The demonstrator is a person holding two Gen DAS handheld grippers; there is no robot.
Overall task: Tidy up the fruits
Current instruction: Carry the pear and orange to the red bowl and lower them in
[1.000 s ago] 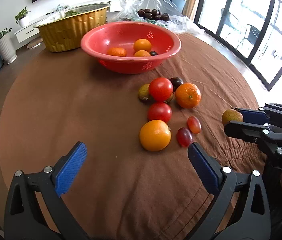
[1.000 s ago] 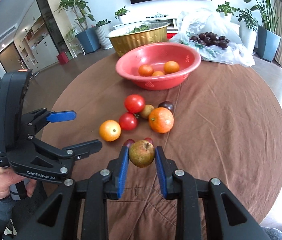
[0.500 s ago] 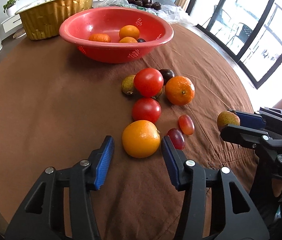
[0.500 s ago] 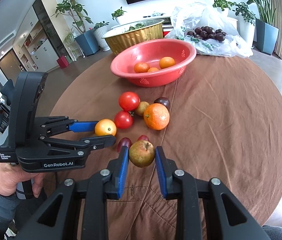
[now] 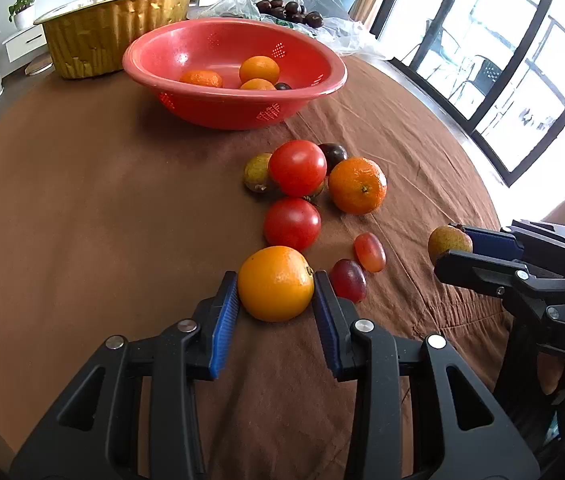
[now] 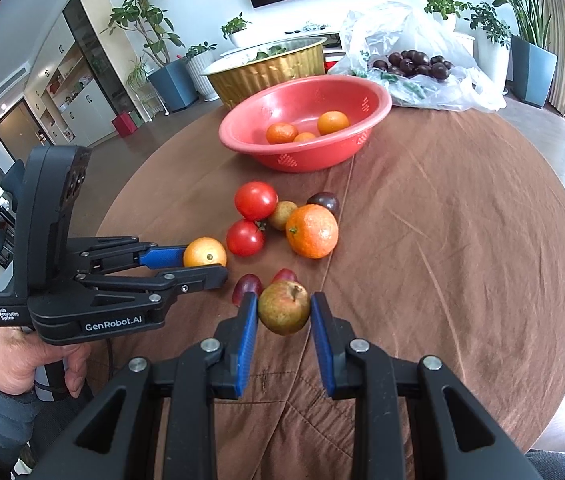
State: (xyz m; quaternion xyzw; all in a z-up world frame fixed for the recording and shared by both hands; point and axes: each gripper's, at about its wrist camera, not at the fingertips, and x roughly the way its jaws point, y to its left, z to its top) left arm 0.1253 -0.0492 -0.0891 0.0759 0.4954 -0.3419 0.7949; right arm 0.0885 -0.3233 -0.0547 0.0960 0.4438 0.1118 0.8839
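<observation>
the left hand-held gripper (image 5: 276, 294) is tilted down toward the near part of the table (image 5: 82, 220), its jaws having just been closing onto the yellow-orange orange (image 5: 275, 283), which sits on the brown cloth with both blue pads against its sides. the right hand-held gripper (image 6: 283, 312) also slants down, nearer the table's right edge, clamped narrow on a small green-brown fruit (image 6: 283, 308) held clear of the cloth. a hand (image 6: 22, 360) in a grey sleeve grips the left tool's handle at the near left edge. two red grapes (image 5: 358, 264) lie just beside the orange, two tomatoes (image 5: 294, 192) and a mandarin (image 5: 357, 186) toward the table's middle, and the red bowl (image 5: 234, 108) stands near the far edge with citrus inside. the cloth lies bare on the left side and along the right edge. a dark fruit behind the tomatoes is mostly hidden, and the gold tub's contents are hard to make out.
</observation>
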